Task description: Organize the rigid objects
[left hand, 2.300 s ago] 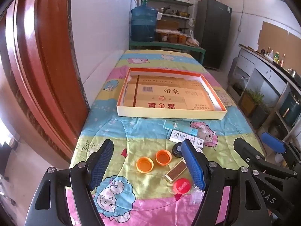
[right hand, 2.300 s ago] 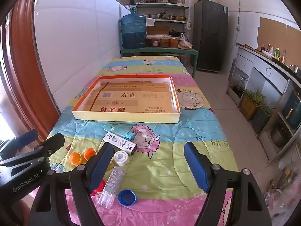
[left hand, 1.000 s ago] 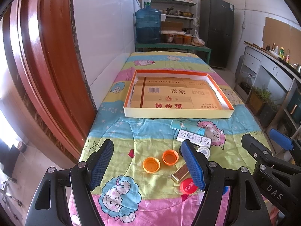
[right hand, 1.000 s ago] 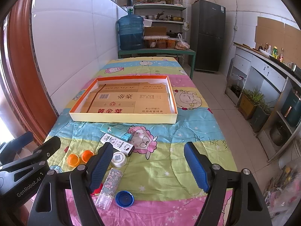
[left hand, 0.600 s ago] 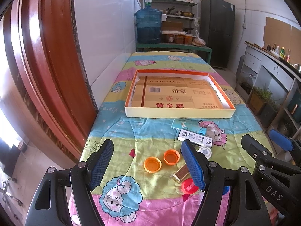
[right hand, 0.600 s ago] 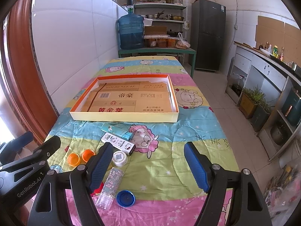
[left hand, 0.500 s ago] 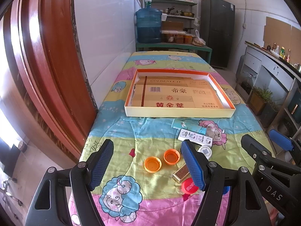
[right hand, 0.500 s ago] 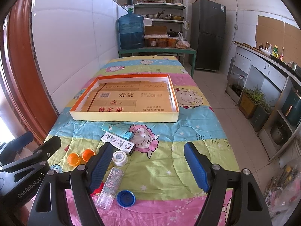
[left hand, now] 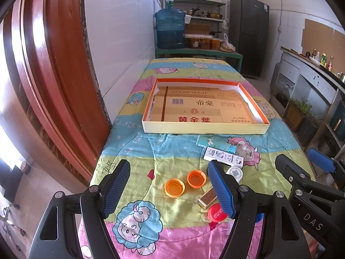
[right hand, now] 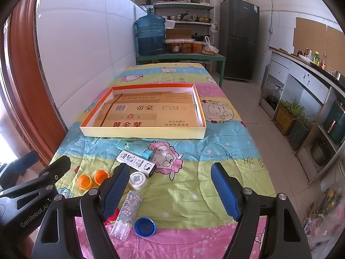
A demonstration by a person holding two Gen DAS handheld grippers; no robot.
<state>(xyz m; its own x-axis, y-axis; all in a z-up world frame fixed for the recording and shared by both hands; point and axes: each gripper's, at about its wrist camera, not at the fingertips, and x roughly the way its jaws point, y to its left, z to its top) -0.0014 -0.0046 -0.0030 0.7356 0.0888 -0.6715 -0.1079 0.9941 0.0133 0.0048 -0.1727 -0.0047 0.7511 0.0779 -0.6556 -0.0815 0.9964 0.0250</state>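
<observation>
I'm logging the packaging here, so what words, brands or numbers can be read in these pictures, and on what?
"GOLDENLEAF", "帝豪", "黄金葉", "吸烟有害健康": flattened carton lining the tray.
"GenRobot.AI": left hand-held gripper, seen from the right wrist view.
"DAS": right hand-held gripper, seen from the left wrist view.
Red cap, white patterned box, barcode digits, QR-code lid: too small to read.

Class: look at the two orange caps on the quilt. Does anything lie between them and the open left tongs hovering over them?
Nothing visible does. The left tongs hang open above the two orange caps, with only bare quilt between.
</observation>
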